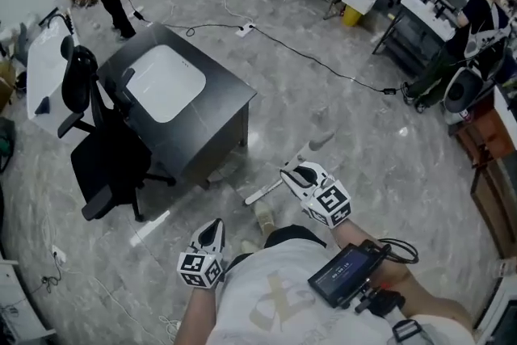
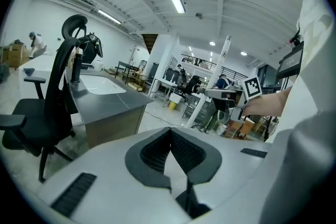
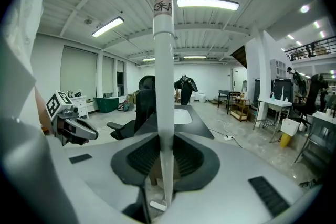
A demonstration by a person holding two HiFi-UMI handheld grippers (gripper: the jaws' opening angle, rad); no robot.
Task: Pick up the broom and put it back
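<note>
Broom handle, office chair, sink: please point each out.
broom handle (image 3: pixel 163 76), right gripper view, middle of the shaft
office chair (image 1: pixel 105 161), head view, seat
sink (image 1: pixel 166 82), head view, bare basin

The table (image 1: pixel 230 97) stands ahead of you, to your left, with a basin (image 1: pixel 166 81) set in its top. The chair (image 1: pixel 97 149) sits just beside its left side. Beyond the table, a power strip (image 1: pixel 246 30) lies on the floor (image 1: pixel 363 157), and its cable (image 1: pixel 323 66) runs off to the right. The broom (image 1: pixel 262 191) passes between the jaws of your right gripper (image 1: pixel 292 172), near the table's front corner. Your left gripper (image 1: pixel 213 225) sits nearer you, to the left.
</note>
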